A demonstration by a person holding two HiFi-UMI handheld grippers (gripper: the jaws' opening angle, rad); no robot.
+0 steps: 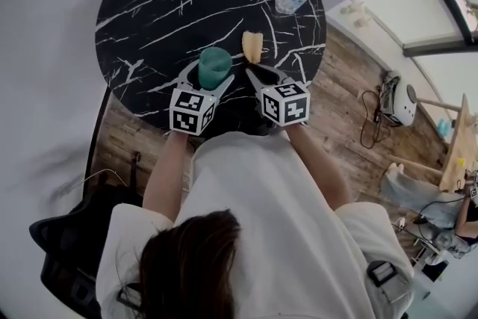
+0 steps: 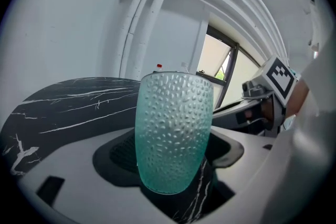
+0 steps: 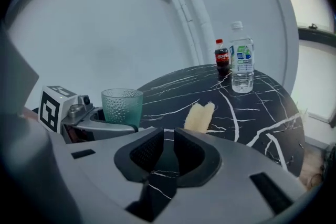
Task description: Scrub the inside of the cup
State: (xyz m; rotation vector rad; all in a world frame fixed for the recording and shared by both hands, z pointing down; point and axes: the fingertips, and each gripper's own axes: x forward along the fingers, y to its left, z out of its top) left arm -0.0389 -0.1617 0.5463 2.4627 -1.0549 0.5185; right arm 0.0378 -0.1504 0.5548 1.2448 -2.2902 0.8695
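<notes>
Person: white short-sleeve T-shirt [image 1: 276, 220], dark brown hair [image 1: 187, 265]. Tools: left hand-held gripper [image 1: 209, 75] and right hand-held gripper [image 1: 254, 72], grey moulded bodies, each w/ white cube [image 1: 192, 110] bearing black square markers. Inner pads [image 3: 143, 153] black, fine-textured. Black rect. slots [image 3: 268, 186] in housing.

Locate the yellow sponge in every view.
Head view: yellow sponge on the black table, just right of the green cup.
Left gripper view: not in it.
Right gripper view: sponge near centre, beyond the jaws.
Shared landmark: the green cup, seen in all three views.
</notes>
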